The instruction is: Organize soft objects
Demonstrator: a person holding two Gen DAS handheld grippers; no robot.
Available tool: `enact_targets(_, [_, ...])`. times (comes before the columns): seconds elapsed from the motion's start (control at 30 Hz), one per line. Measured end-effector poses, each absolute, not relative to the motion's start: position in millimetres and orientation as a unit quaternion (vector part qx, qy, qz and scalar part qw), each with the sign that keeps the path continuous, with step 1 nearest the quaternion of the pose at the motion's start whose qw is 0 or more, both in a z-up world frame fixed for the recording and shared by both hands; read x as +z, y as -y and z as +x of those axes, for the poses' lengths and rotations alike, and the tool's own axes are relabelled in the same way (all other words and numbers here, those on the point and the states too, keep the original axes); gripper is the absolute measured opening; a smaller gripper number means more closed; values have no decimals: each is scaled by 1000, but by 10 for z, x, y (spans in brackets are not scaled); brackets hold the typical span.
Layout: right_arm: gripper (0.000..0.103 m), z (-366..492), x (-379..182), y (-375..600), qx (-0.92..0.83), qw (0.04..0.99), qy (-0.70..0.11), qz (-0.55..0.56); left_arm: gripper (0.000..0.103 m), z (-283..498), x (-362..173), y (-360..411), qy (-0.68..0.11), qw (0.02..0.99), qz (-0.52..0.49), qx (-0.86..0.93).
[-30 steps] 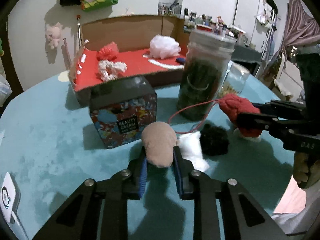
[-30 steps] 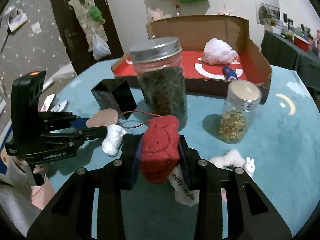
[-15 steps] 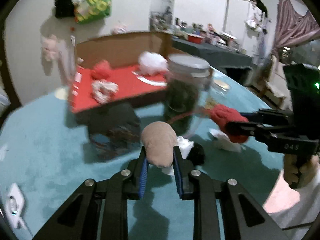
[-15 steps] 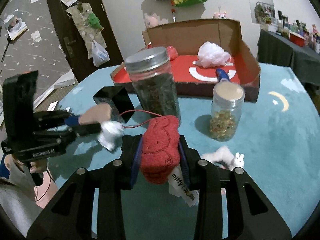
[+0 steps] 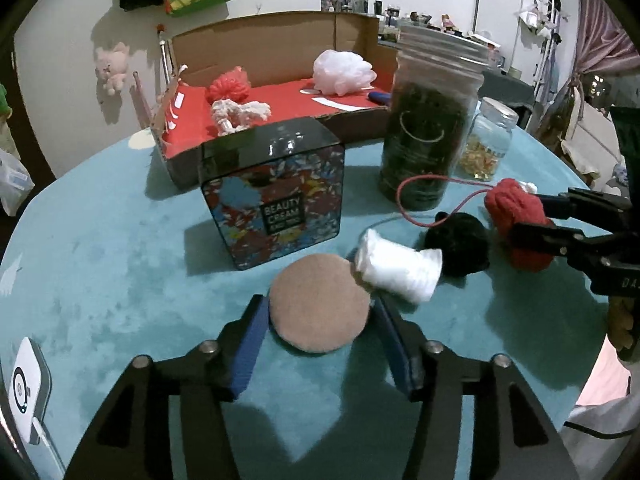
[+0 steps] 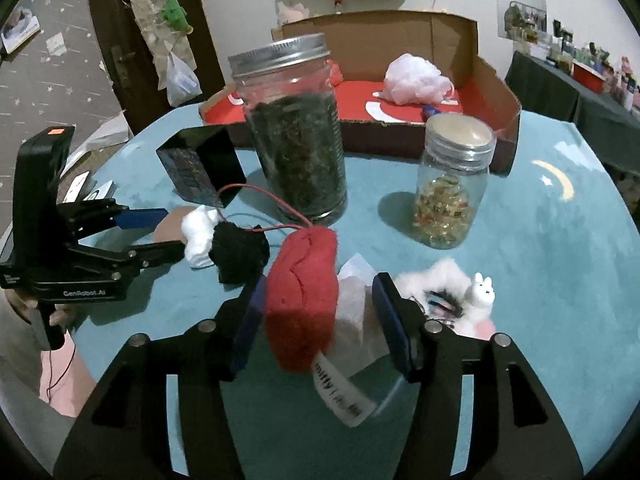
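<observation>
**Clerk:** Tan item first: round flat pad, lying on the teal table between the fingers of the left gripper. Jaws wide, nothing gripped.

**Checker:** Item two?

**Clerk:** Red plush, cord attached, white label trailing. It sits inside the right gripper and leans on the left-hand finger; the other finger stands clear of it. Jaws apart, no squeeze.

**Checker:** Neighbours?

**Clerk:** White roll touching a black pompom, both just beside the pad. Patterned tin, tall jar and small jar behind them. Cardboard box at the back, already holding soft pieces.

**Checker:** Step in hand?

**Clerk:** My judgement: gathering the soft goods into one group, or readying them for the box. To regrip the pad well, pinch across its edge, since it lies flat. The plush wants centring between the pads before closing, with the cord kept clear of the tall jar.

**Checker:** Not verified?

**Clerk:** Whether the plush rests on the table or on the paper beneath it. What the white fluffy piece under the right finger is; only a small rabbit figure shows. The box floor behind the tall jar is hidden. The label print is blurred.
</observation>
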State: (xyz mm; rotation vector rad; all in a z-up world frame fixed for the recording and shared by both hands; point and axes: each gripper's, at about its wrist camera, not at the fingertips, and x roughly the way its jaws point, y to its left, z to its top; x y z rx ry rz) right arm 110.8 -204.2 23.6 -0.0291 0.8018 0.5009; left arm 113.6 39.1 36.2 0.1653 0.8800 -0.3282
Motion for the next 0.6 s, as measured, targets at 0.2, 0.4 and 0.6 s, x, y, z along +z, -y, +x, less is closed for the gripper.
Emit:
enact_targets(0.2, [53, 1117, 230, 2068, 245, 890, -385, -11, 59, 1149, 346, -414, -422, 888, 88, -163])
enact_targets(0.4, [30, 1042, 291, 2050, 273, 889, -367, -2, 24, 1123, 386, -417, -416, 889, 85, -173])
enact_targets(0.6, [30, 1005, 409, 2086, 276, 896, -349, 9, 23, 1003, 632, -408, -386, 903, 72, -176])
